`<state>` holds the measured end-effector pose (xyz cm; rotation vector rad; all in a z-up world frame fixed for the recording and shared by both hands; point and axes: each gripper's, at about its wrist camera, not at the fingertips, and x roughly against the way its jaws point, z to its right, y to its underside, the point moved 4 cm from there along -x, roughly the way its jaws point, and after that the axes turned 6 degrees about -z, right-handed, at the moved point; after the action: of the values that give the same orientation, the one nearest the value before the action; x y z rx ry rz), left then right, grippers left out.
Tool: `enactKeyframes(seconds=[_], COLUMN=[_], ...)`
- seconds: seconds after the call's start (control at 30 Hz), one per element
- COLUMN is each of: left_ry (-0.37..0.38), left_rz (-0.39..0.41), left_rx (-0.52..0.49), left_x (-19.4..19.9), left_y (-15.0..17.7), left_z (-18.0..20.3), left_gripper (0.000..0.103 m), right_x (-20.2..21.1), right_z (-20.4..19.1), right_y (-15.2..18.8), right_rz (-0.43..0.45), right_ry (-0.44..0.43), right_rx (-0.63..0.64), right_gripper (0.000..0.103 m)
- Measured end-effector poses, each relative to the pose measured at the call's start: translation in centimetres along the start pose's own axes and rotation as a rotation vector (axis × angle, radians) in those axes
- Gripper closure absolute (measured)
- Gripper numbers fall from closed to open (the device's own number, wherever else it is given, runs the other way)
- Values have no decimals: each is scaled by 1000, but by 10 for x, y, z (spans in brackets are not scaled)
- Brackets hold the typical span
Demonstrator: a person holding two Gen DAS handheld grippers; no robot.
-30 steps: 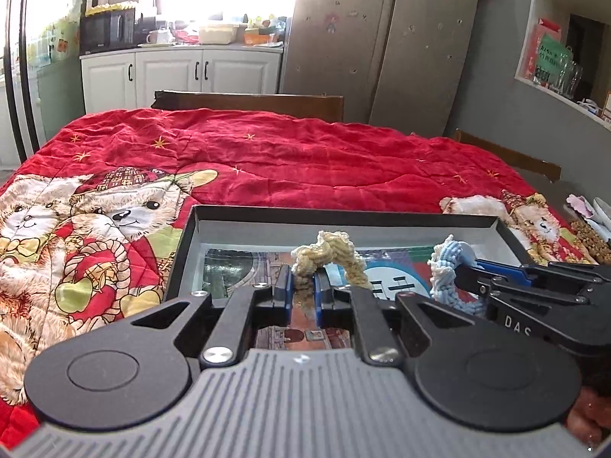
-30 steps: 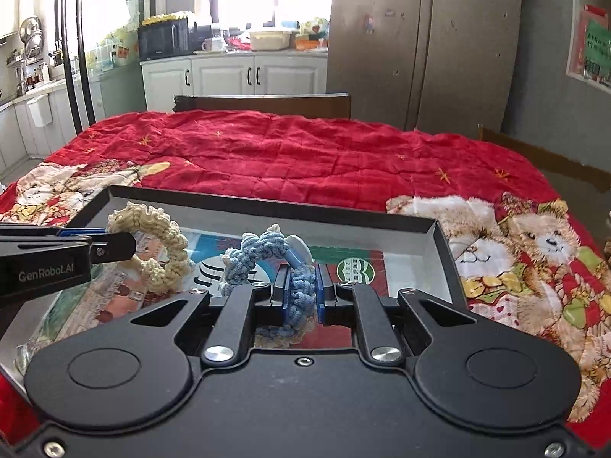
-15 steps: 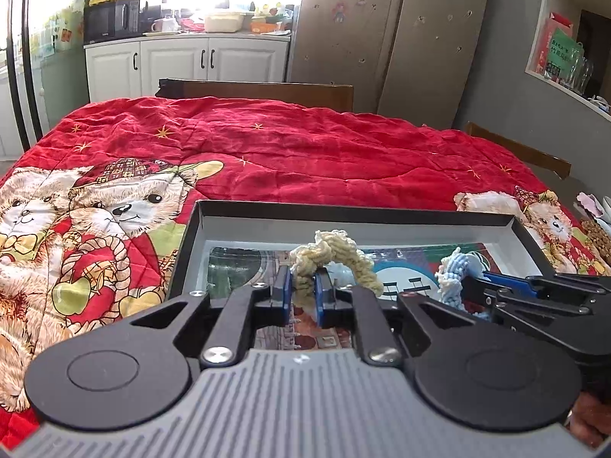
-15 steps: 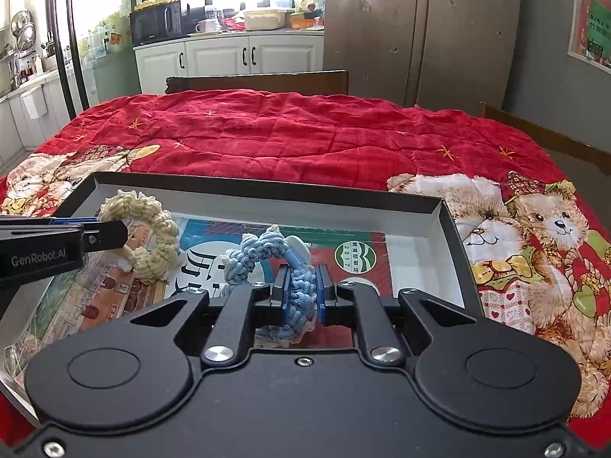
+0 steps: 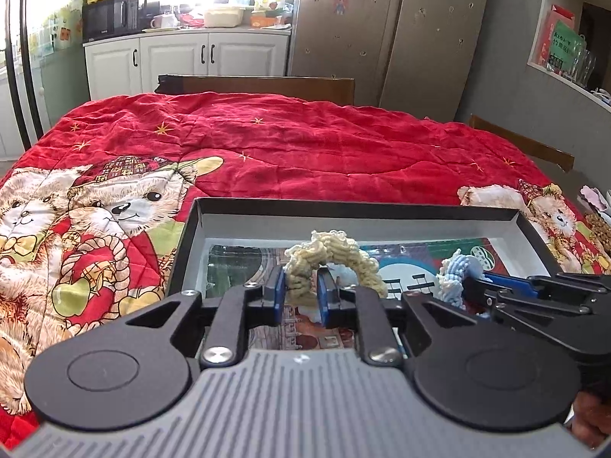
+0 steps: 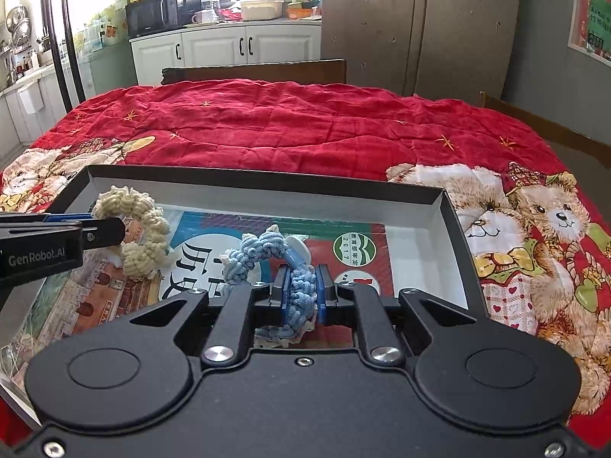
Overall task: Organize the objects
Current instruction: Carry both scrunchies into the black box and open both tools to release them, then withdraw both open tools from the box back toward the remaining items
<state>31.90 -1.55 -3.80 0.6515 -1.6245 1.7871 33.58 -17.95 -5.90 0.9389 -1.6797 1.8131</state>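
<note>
**Two rope rings held over the box**

The left gripper [image 5: 299, 292] is clenched on the cream ring [image 5: 332, 257], which arches up from its blue pads toward 1 o'clock. The right gripper [image 6: 301, 292] is clenched on the blue ring [image 6: 267, 255], whose loop curls up and away toward 10 o'clock, a white disc beside it.

Both rings sit above the floor of the box [image 6: 267, 185], a shallow dark-rimmed tray lined with printed paper. In the right wrist view the cream ring hangs at 9 o'clock, near the box's left wall; in the left wrist view the blue ring shows at 3 o'clock. The box rests on the red quilt [image 5: 305, 145].
</note>
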Motion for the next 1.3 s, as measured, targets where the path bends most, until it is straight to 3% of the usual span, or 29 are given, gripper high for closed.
enactKeyframes(seconds=[0.37,0.5,0.77,1.3], left_ry=[-8,-23,-21,4], left_rz=[0,18,39,90], left_rx=[0,1,-9,-46], left_x=[1,6,18,62], left_y=[1,0,-2,7], left_z=[-1,-1,1,6], left_gripper=[59,45,42,34], right_x=[1,4,10,51], right_z=[1,3,2,-11], right_y=[0,0,-1,7], right_rz=[8,18,34,72], right_ry=[4,-1,-2,-35], right_rx=[-3,-11,-12,29], right_gripper=[83,73,64,61])
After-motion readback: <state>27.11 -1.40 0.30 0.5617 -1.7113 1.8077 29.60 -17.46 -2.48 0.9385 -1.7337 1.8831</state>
